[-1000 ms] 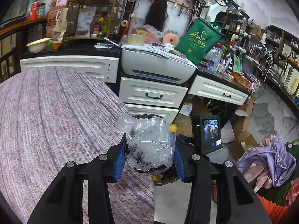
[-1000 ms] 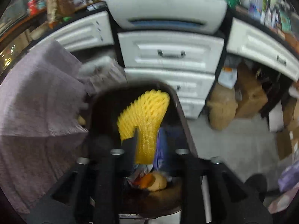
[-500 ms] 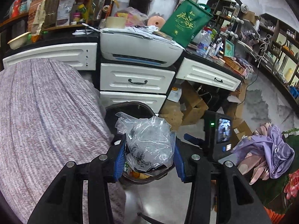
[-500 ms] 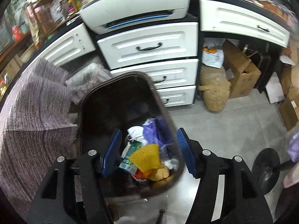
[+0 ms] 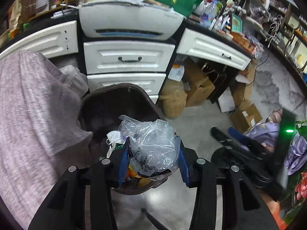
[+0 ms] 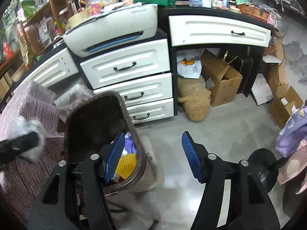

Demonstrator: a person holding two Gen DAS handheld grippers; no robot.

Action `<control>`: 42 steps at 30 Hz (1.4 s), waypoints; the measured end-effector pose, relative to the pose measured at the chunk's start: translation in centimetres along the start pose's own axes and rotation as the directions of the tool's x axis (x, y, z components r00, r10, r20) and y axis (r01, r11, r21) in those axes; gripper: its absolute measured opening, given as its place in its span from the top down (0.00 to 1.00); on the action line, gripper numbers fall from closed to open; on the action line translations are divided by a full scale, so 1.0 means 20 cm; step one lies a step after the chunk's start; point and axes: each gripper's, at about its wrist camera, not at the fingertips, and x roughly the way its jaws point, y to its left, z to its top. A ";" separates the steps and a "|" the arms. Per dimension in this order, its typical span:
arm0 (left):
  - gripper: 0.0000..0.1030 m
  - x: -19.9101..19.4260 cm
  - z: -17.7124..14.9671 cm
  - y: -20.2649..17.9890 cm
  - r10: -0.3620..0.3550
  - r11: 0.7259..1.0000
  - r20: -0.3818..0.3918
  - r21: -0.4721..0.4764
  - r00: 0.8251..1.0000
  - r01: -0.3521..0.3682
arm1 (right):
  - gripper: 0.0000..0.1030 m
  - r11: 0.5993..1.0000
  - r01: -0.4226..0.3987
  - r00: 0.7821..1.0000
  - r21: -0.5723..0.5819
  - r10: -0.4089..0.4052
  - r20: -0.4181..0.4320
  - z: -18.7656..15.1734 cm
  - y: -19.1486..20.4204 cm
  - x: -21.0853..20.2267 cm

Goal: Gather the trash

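Observation:
My left gripper (image 5: pixel 152 153) is shut on a crumpled clear plastic bag (image 5: pixel 151 145) and holds it over the dark brown trash bin (image 5: pixel 107 103), which stands open on the floor. The bin holds mixed trash. In the right wrist view the bin (image 6: pixel 96 115) sits lower left, with a yellow foam net (image 6: pixel 127 164) lying inside it. My right gripper (image 6: pixel 151 153) is open and empty, just right of the bin above the floor. The left gripper with its bag (image 6: pixel 28 140) shows blurred at the left edge.
A purple-grey cloth-covered table (image 5: pixel 28 115) lies left of the bin. White drawers (image 6: pixel 130 88) with a printer (image 6: pixel 115 28) on top stand behind. Cardboard boxes (image 6: pixel 220 78) and a burlap sack (image 6: pixel 195 103) sit under the desk. A black round base (image 6: pixel 264 168) stands at the right.
The yellow foam net left my right gripper and lies in the bin; that gripper opened and drew back to the right. My left gripper carried the plastic bag from the table to above the bin.

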 end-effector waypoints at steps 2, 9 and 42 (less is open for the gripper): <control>0.57 0.06 0.00 0.00 0.008 1.000 -0.025 -0.004 1.000 -0.008 | 0.40 1.000 0.005 1.000 0.006 -0.005 0.012 0.01 -0.03 -0.03; 0.53 0.19 -0.01 0.00 0.046 0.999 -0.086 0.012 0.995 -0.045 | 0.40 1.000 0.014 1.000 0.004 -0.014 0.010 0.02 -0.06 -0.03; 0.05 -0.85 -0.38 0.05 0.200 0.980 0.343 -0.047 0.918 -0.196 | 0.06 0.979 -0.194 0.955 -0.069 0.204 0.214 -0.13 0.39 -0.75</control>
